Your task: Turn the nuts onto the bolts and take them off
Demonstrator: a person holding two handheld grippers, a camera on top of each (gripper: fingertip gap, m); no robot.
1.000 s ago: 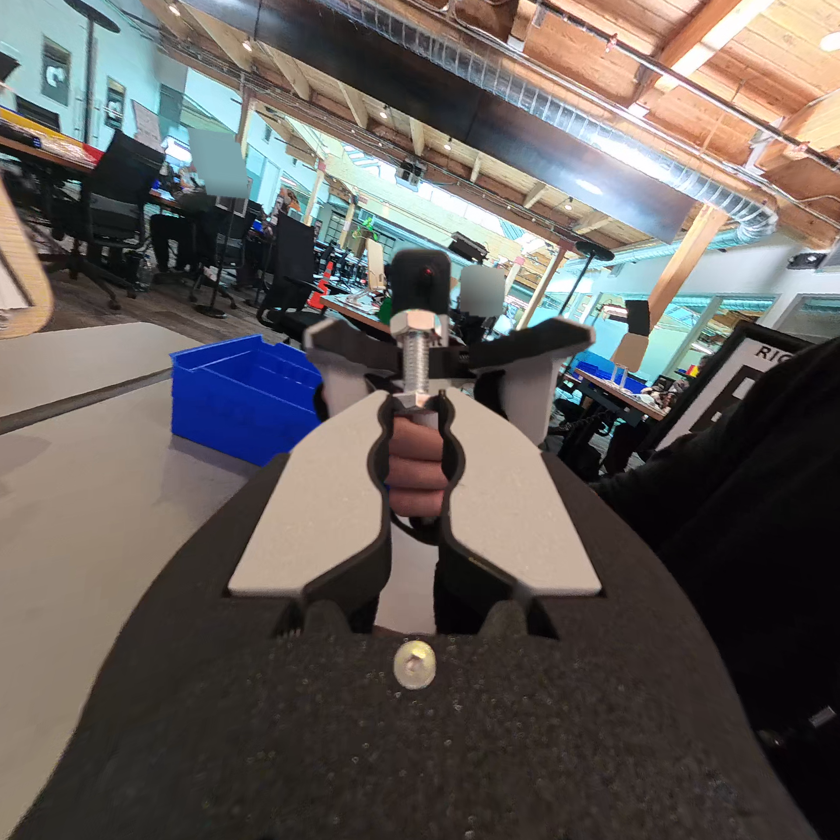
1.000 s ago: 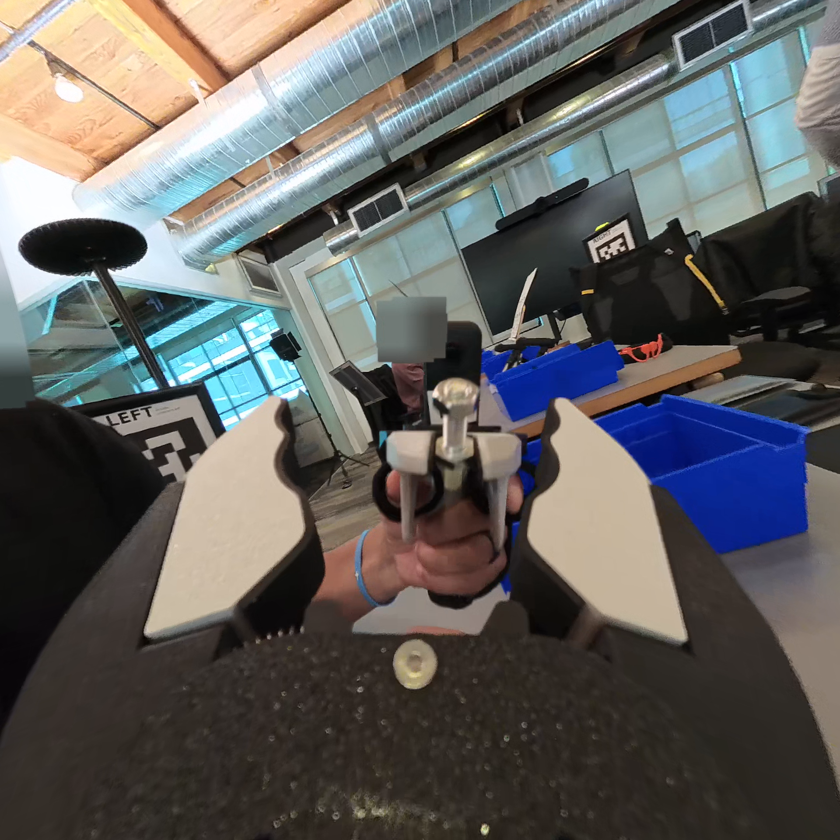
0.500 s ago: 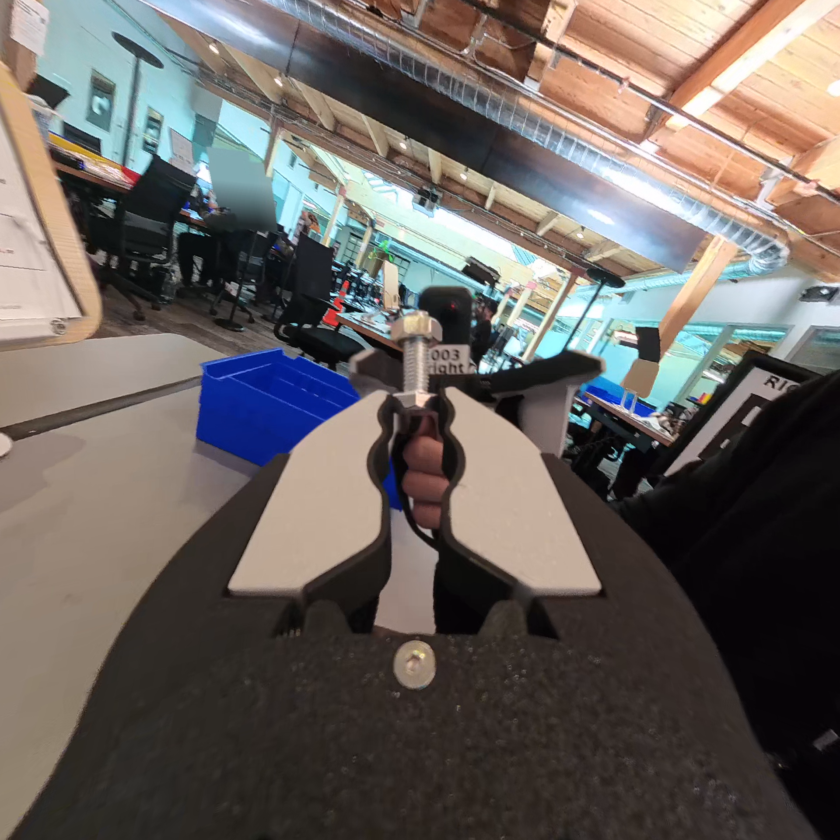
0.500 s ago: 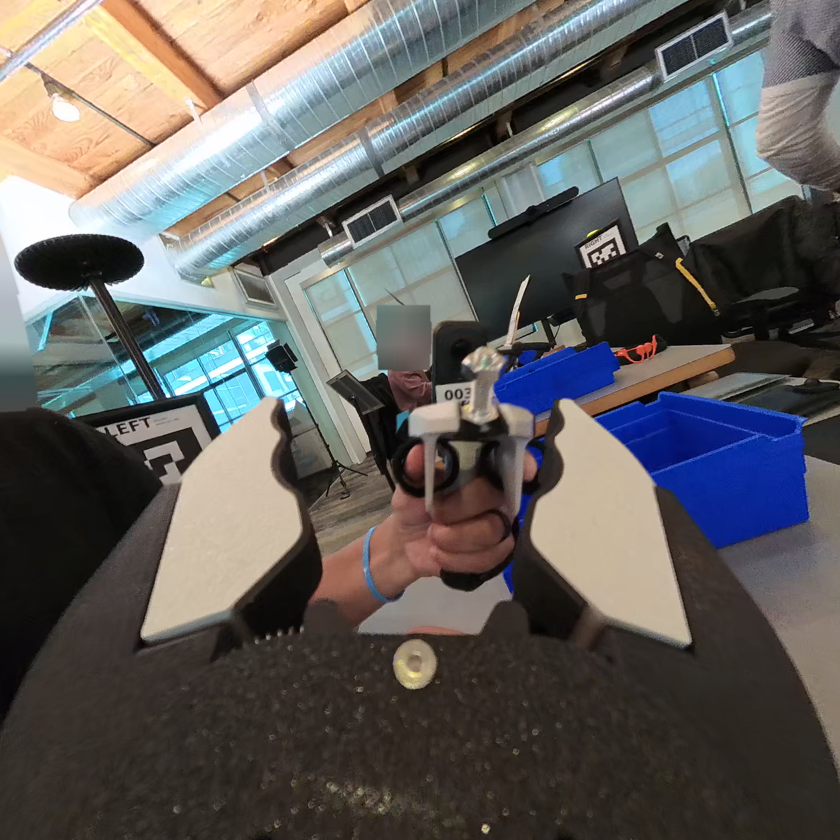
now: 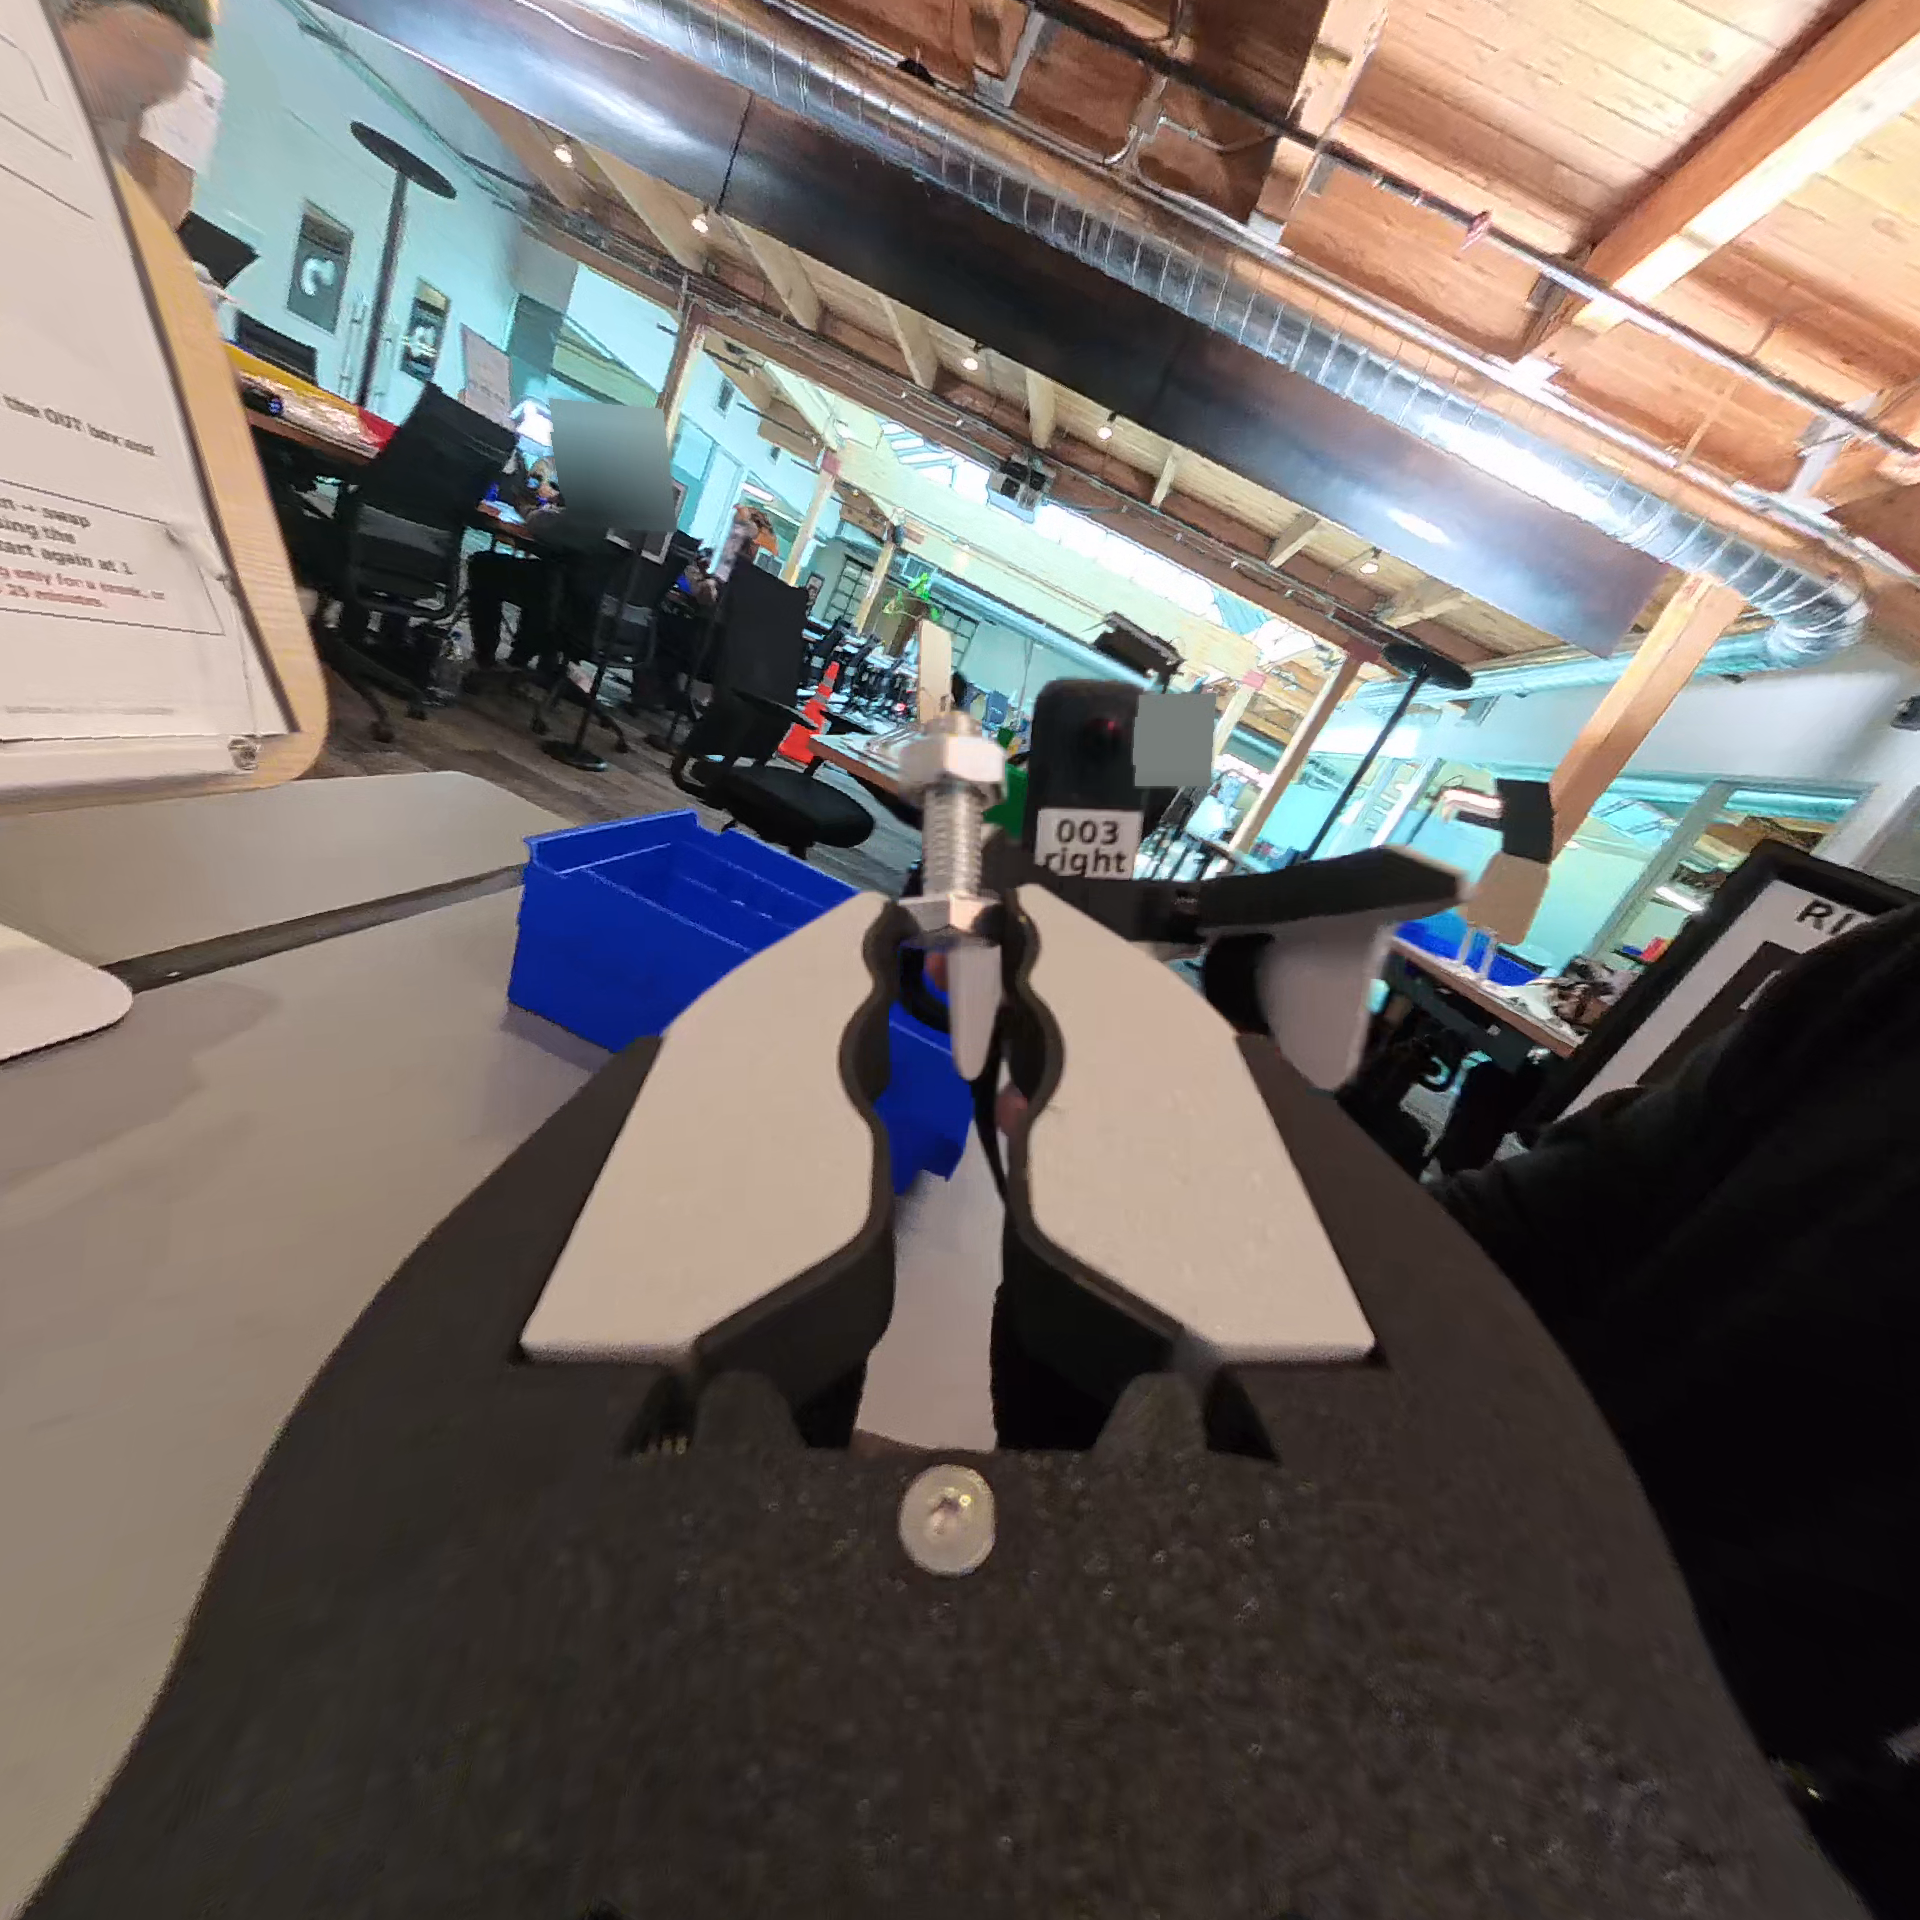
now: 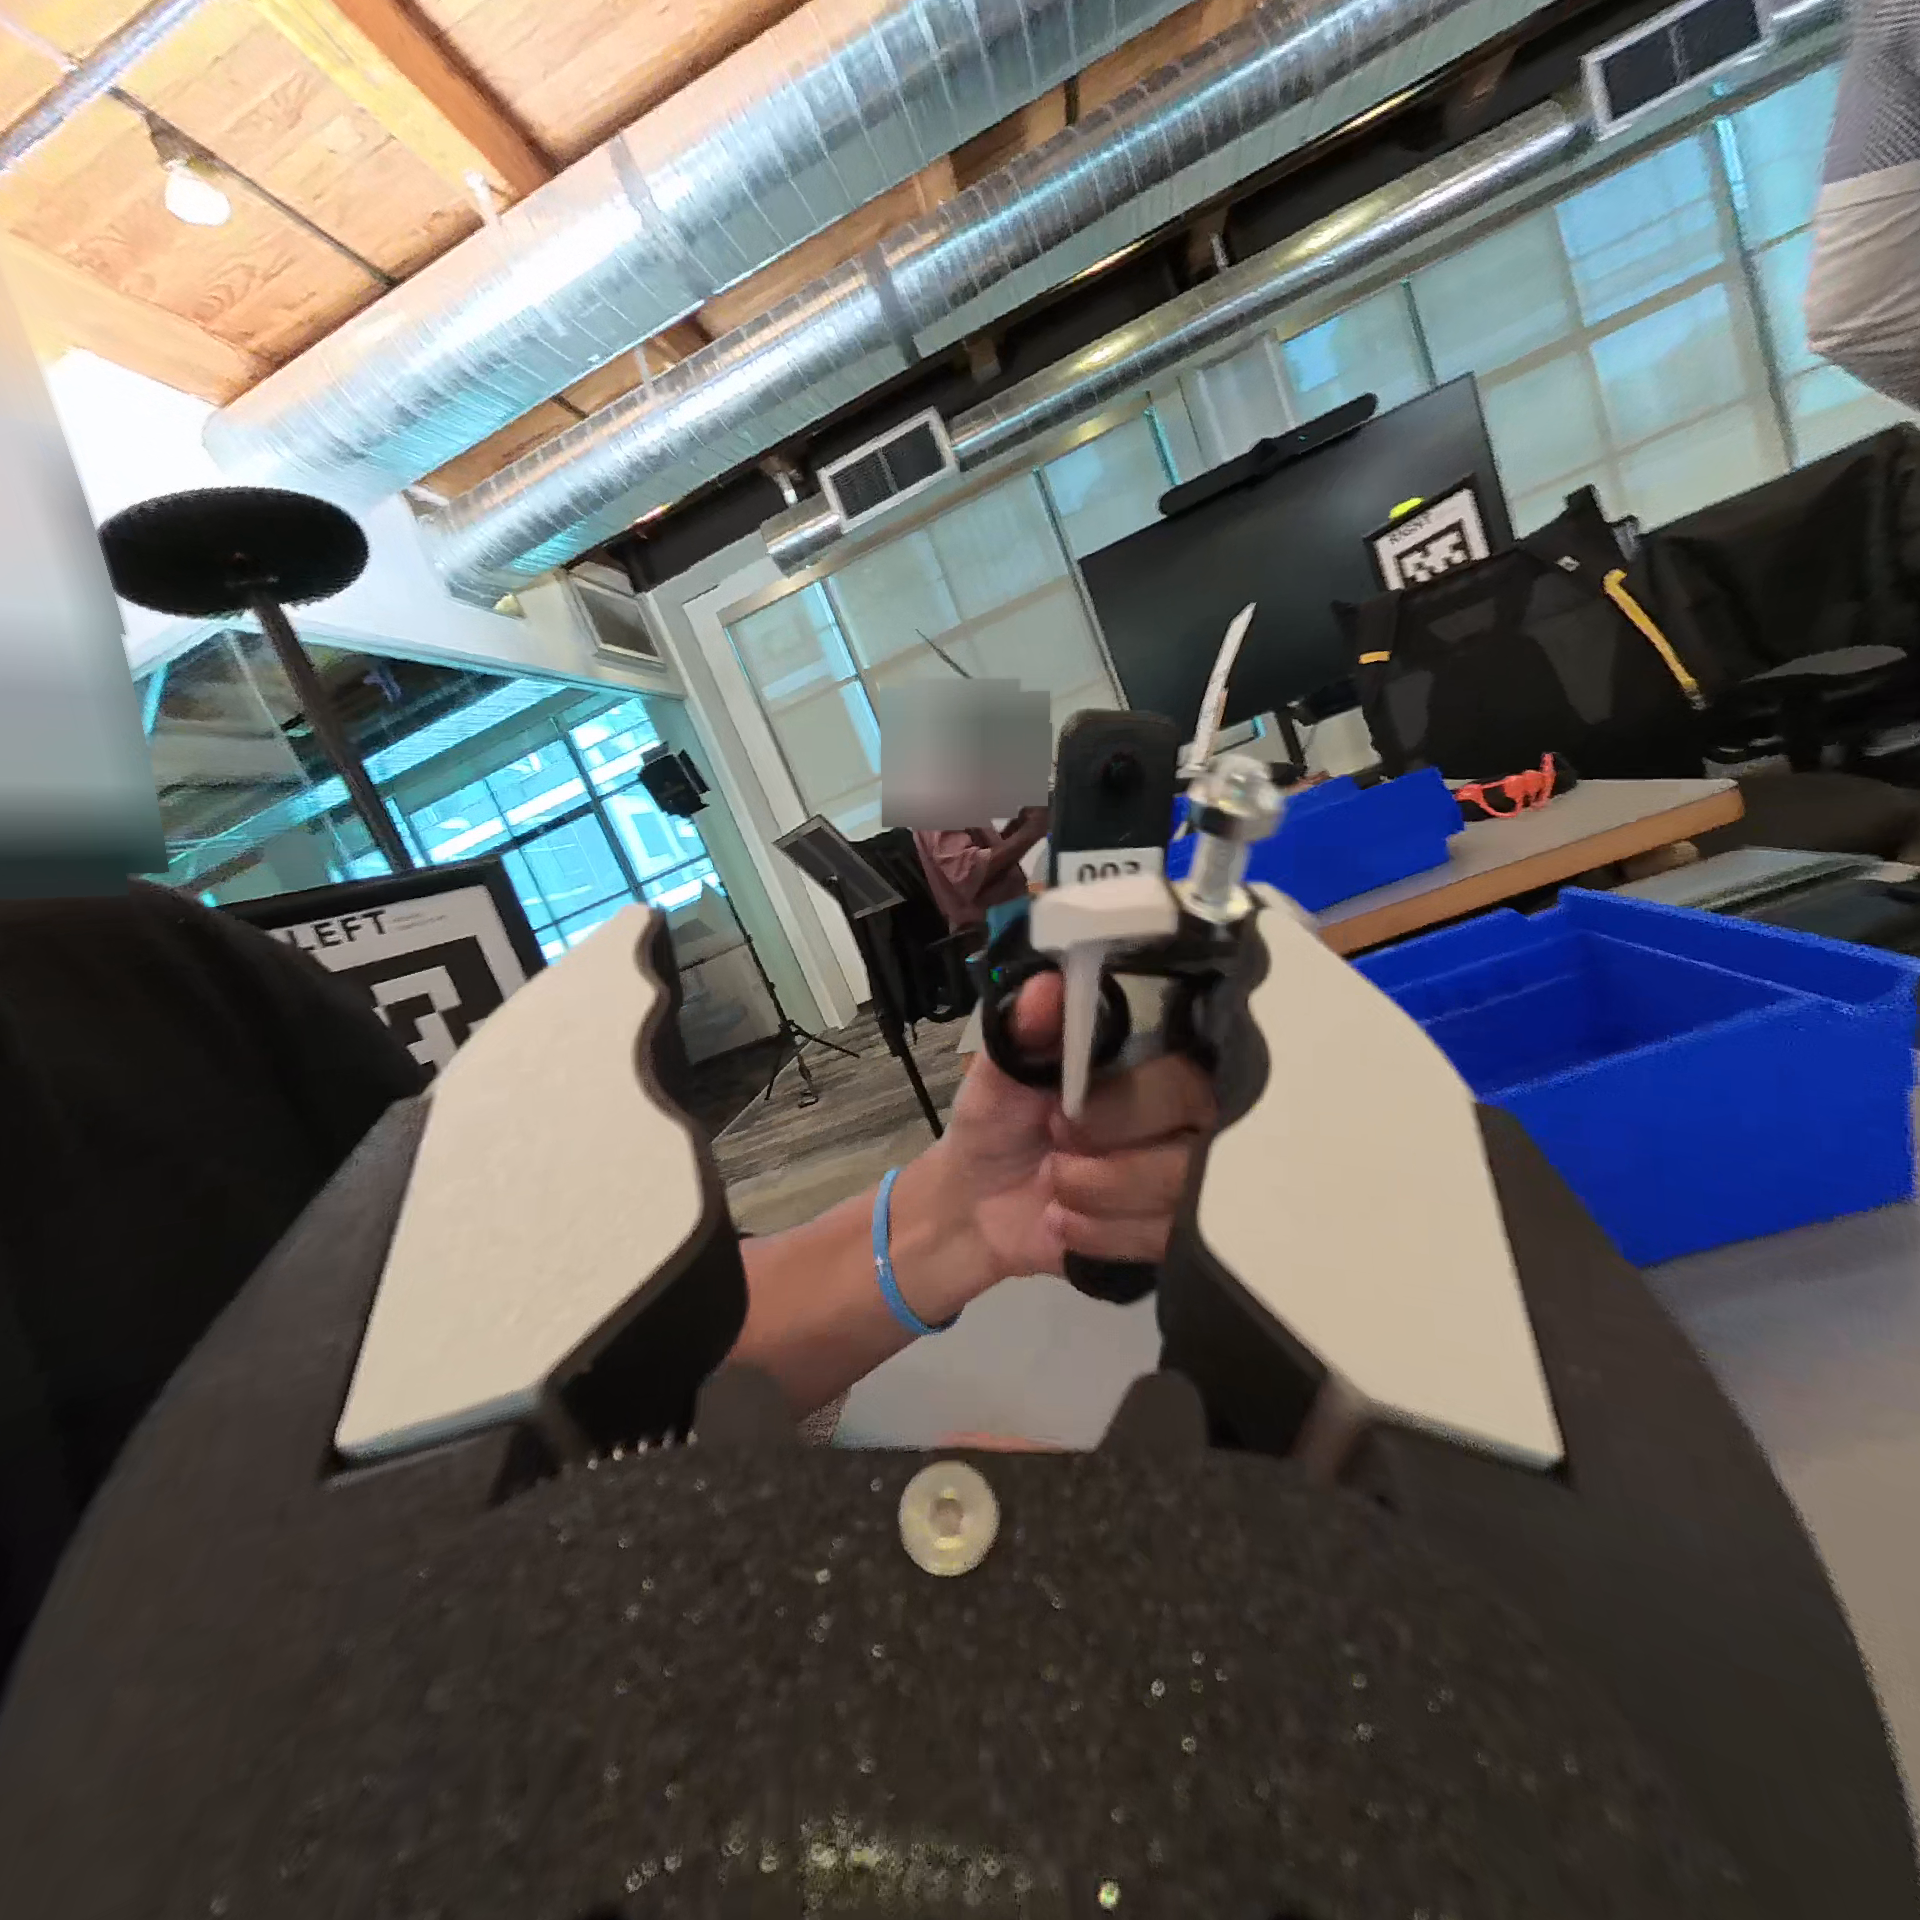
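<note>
Left gripper (image 5: 951, 920) clamping bolt (image 5: 948, 847) head (nut (image 5: 951, 764) atop), right gripper (image 6: 940, 940) spread wide

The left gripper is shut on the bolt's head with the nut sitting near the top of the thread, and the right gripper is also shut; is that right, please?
Not quite: the right gripper is open, its fingers spread wide in the right wrist view. The rest holds: the left gripper is shut on the bolt at its head, with the nut near the thread's top.

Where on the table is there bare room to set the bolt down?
Bare grey table lies left of the blue bin, out to the white base at the edge. In the right view, table is free in front of the bin. Between the tools it is crowded.
</note>
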